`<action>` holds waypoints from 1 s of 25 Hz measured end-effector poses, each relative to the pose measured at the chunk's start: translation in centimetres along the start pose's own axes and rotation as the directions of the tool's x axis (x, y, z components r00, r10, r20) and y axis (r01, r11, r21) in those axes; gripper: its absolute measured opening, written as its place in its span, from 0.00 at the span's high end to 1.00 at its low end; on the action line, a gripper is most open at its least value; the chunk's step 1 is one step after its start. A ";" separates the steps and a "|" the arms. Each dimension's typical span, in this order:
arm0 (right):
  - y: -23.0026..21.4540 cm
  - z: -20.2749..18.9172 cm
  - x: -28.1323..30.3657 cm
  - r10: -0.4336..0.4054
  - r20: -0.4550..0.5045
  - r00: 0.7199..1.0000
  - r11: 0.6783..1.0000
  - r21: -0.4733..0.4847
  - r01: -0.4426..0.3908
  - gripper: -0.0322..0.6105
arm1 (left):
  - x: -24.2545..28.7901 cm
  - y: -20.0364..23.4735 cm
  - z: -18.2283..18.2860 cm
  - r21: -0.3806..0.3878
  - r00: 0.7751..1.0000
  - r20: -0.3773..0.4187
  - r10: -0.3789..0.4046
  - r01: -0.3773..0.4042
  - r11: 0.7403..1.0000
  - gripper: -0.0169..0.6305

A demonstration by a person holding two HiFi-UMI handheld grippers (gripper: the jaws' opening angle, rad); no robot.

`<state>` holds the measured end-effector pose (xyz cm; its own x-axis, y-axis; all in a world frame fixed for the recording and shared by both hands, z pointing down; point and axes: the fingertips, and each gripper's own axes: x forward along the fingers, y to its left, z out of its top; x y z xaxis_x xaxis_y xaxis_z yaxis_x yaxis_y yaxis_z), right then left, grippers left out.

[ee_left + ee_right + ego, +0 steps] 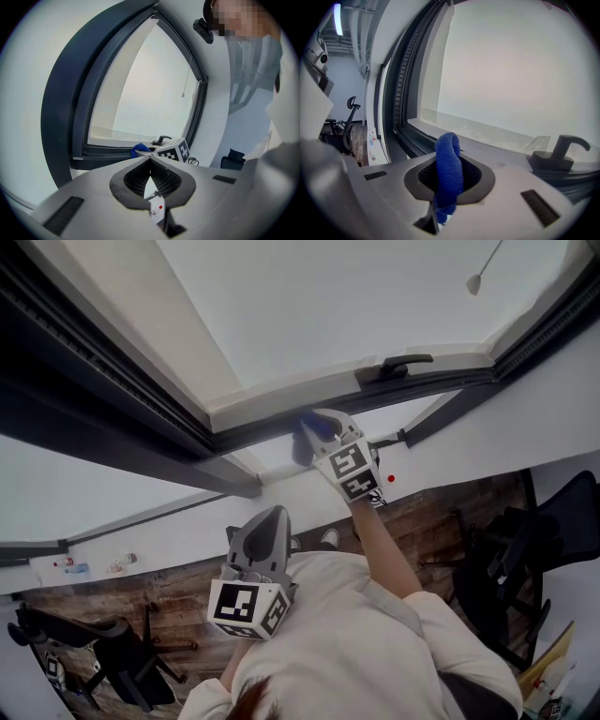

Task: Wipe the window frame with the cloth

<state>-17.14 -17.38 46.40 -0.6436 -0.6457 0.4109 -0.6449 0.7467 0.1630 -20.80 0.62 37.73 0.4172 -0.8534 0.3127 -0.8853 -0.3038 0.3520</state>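
The blue cloth (322, 427) is bunched in my right gripper (310, 438), whose jaws are shut on it. That gripper is raised to the dark lower window frame (431, 382), left of the window handle (398, 365). In the right gripper view the cloth (449, 168) stands up between the jaws, just short of the frame's ledge (487, 140); whether it touches I cannot tell. My left gripper (272, 517) hangs lower, apart from the window, its jaws shut on nothing. In the left gripper view its tips (150, 159) point at the cloth (139, 150) and the right gripper's marker cube (174, 151).
The frame's dark left upright (103, 381) runs along the window's left edge. A blind-cord pull (475, 282) hangs over the pane. Below are a white wall, a wooden floor (169, 587) and black office chairs (112, 652) (525, 540). The handle (558, 152) juts out right of the cloth.
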 end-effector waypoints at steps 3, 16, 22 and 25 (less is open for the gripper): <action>-0.4 -0.2 -0.1 0.004 0.003 1.000 1.000 0.002 -0.004 0.88 | 0.3 -0.1 0.0 -0.001 1.000 0.001 0.009 -0.009 1.000 0.97; -2.1 -0.8 -0.8 0.002 0.007 1.000 1.000 0.012 -0.002 0.88 | 1.3 -1.3 -0.1 0.006 1.000 -0.005 0.015 -0.015 1.000 0.97; -3.1 -1.3 -1.3 -0.016 0.004 1.000 1.000 0.018 0.016 0.88 | 1.7 -2.0 -0.1 0.009 1.000 -0.004 0.003 -0.003 1.000 0.97; -3.9 -1.6 -1.7 -0.031 -0.001 1.000 0.999 0.025 0.031 0.88 | 1.9 -2.1 -0.1 0.007 1.000 -0.004 0.000 0.000 1.000 0.97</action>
<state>-12.88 -18.96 46.49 -0.6227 -0.6685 0.4067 -0.6748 0.7219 0.1535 -18.10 -0.27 37.69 0.4181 -0.8516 0.3163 -0.8867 -0.3070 0.3457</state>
